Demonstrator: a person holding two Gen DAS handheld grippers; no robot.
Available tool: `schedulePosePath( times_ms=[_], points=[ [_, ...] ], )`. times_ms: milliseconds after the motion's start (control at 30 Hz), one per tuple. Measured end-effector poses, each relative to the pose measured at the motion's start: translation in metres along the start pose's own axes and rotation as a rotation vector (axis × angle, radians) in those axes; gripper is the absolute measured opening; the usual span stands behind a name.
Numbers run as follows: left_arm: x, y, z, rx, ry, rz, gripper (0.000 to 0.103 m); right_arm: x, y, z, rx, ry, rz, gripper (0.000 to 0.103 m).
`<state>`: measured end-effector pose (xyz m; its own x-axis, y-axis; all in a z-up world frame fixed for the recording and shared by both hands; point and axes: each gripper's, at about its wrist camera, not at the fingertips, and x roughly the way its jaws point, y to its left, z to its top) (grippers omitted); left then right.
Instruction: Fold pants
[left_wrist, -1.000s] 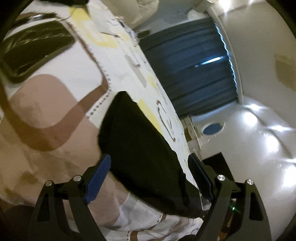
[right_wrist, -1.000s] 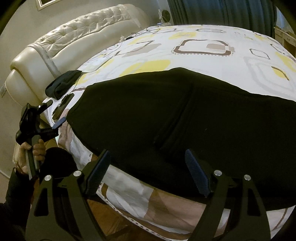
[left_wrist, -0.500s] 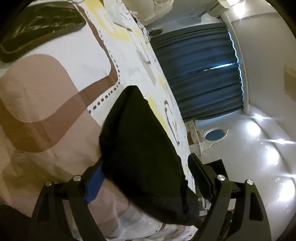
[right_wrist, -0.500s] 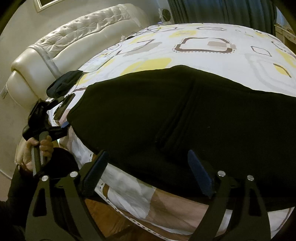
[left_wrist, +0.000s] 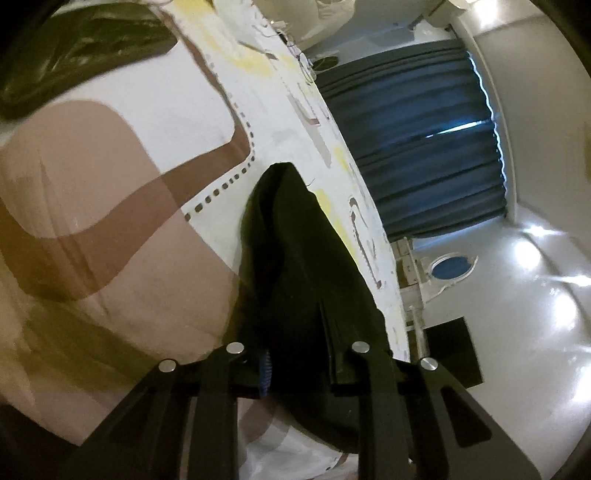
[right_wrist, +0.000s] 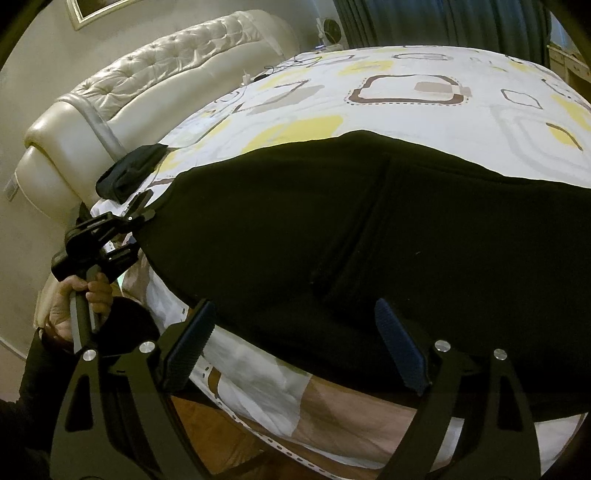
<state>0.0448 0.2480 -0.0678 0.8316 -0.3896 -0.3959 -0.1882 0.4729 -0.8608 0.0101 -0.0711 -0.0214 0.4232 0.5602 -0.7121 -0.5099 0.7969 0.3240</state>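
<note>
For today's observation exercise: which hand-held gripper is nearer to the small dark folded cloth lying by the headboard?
Left. The left hand-held gripper grips the black pants just below the small dark cloth; the right hand-held gripper sits open at the bed's near edge, farther away.

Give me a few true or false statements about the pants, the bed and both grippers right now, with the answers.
1. The left gripper is shut on the black pants. True.
2. The right gripper is shut on the pants. False: its fingers stand apart, open, at the near edge of the pants.
3. The pants lie on a patterned bedspread. True.
4. The curtains are white. False: they are dark blue.
5. A second dark garment lies near the headboard. True.
</note>
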Motion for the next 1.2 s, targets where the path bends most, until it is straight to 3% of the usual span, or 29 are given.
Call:
schedulePosePath(
  times_ms=[133, 367, 733, 1200],
  points=[
    [-0.004, -0.012, 0.001, 0.043, 0.001, 0.025, 0.020, -0.002, -0.002, 0.000, 0.009, -0.002, 0.004, 0.089],
    [-0.004, -0.065, -0.001, 0.246, -0.042, 0.079, 0.020, -0.011, -0.014, -0.002, 0.041, -0.012, 0.008, 0.089],
    [0.025, -0.152, -0.017, 0.457, -0.018, -0.014, 0.020, -0.043, -0.033, -0.006, 0.123, -0.068, 0.052, 0.089],
    [0.093, -0.235, -0.072, 0.615, 0.153, -0.139, 0.020, -0.093, -0.085, -0.013, 0.225, -0.172, -0.014, 0.089]
  ],
)
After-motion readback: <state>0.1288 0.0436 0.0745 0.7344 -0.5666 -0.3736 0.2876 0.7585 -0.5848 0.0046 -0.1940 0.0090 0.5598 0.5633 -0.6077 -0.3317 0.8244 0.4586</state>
